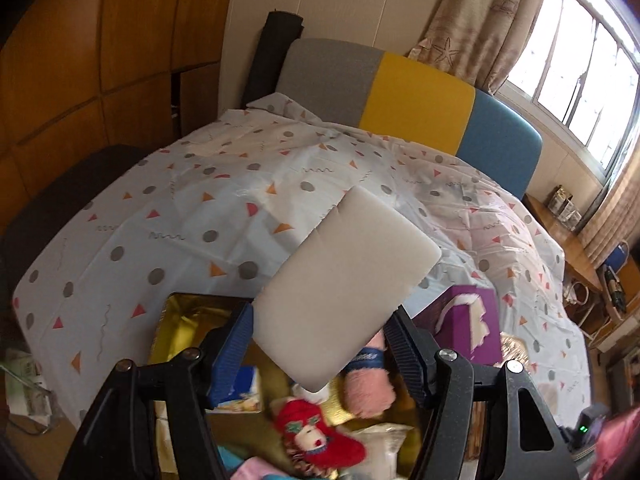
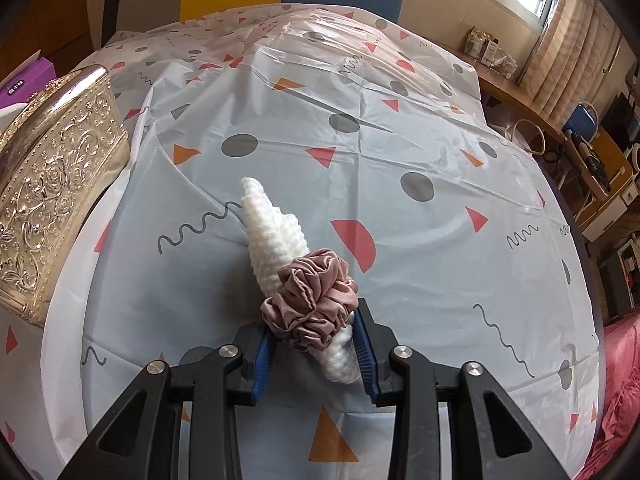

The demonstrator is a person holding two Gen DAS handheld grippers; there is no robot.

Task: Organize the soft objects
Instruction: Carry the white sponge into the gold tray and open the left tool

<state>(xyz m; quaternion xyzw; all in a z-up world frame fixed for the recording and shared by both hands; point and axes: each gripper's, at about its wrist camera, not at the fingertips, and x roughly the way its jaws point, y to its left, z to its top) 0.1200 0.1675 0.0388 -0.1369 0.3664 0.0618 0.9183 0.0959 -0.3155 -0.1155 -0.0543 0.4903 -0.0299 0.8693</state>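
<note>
2 grippers were loaded: the left gripper [image 1: 320, 348] pinched a smooth, rounded white foam slab [image 1: 346, 284] above the gold tin [image 1: 180, 320] of plush toys, and the right gripper [image 2: 316, 356] clamped a knobbly white knit roll [image 2: 272, 240] ringed by a crinkled pink scrunchie [image 2: 310, 304] over the patterned bedsheet [image 2: 400, 120]. Held only by 1 corner, the slab could pivot and slip, I judged, and the satiny scrunchie might slide off the tapered roll.

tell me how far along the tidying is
Partly done: the gold box already holds a red plush and pink fluffy item. In hand: the left gripper holds a white foam pad above it; the right gripper clamps a scrunchie and white knit roll. All three remain unboxed.
</note>
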